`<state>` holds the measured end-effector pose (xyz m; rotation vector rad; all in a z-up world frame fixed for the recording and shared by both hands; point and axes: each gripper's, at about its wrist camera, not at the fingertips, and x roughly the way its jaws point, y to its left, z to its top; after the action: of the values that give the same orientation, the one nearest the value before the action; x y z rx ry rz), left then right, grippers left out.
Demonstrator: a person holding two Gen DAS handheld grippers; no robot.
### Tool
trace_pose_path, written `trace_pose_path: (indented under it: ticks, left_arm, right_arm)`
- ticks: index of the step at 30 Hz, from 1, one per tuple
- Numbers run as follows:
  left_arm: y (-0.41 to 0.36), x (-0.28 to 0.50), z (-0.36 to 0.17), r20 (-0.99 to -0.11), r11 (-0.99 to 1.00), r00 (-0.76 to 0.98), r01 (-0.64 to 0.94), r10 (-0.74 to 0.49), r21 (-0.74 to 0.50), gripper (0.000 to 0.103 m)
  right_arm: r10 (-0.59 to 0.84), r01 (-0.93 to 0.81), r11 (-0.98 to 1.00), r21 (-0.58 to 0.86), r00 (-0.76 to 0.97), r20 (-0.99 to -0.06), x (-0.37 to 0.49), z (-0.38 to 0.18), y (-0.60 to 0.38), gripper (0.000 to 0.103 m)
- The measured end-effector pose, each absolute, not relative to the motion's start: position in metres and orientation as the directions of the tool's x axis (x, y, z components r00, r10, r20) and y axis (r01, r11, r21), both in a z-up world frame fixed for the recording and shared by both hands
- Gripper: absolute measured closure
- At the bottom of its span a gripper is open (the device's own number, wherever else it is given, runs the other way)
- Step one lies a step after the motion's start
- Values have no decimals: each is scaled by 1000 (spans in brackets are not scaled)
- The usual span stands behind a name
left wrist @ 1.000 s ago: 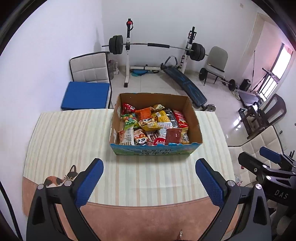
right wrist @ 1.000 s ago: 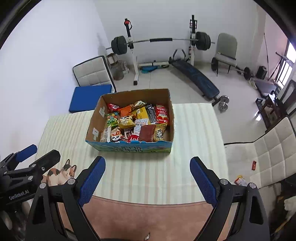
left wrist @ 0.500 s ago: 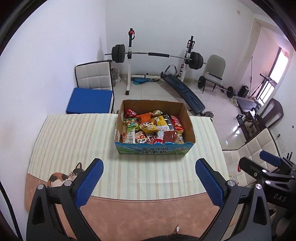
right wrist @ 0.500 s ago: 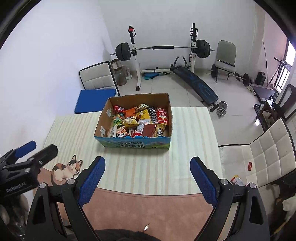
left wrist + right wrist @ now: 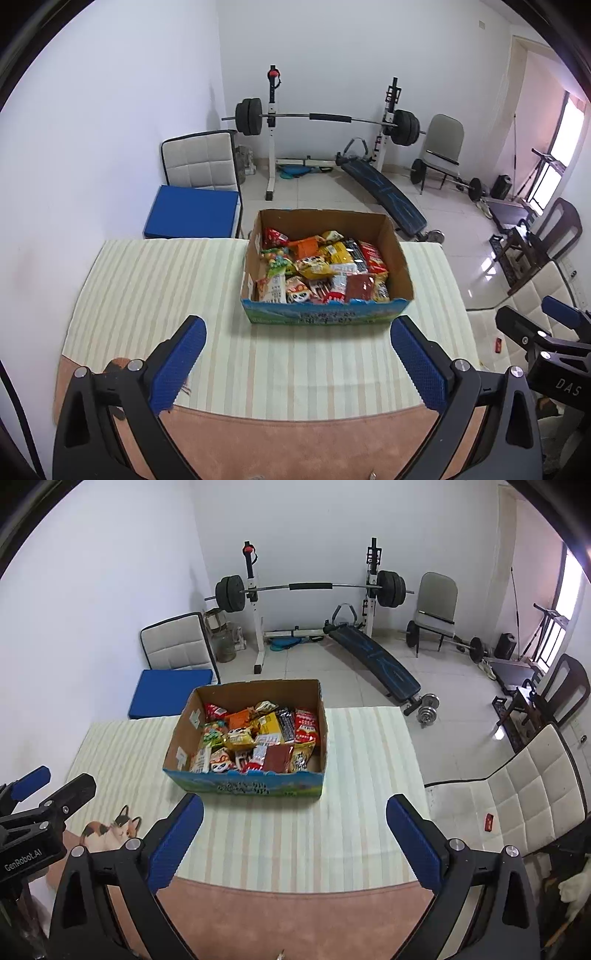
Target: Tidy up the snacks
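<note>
Both grippers [image 5: 298, 343] [image 5: 294, 821] gape, empty, before the snack box [image 5: 321, 317].

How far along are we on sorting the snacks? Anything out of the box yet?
Done: nothing visibly sorted. All the snack packets sit jumbled inside the cardboard box on the striped tablecloth, none beside it. In hand: nothing; the left gripper and right gripper are both open and empty, short of the box. Left: reaching in, taking packets out and arranging them, so the whole job.
</note>
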<state>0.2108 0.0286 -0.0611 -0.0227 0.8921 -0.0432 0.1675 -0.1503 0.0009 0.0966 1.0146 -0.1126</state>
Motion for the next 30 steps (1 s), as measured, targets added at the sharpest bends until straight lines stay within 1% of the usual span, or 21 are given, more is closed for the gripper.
trace_pose_path:
  ticks: [9, 16, 30]
  left_arm:
    - [28, 243, -83, -769, 999, 638, 14, -46, -48, 0]
    - [26, 260, -96, -774, 1000, 632, 9, -26, -27, 0]
    - [27, 264, -99, -779, 999, 627, 20, -32, -26, 0]
  right_arm:
    - [-81, 177, 984, 12, 510, -856, 199, -32, -159, 1]
    - [-102, 191, 982, -5, 502, -859, 217, -53, -163, 1]
    - [-101, 188, 982, -1, 521, -847, 227, -51, -163, 1]
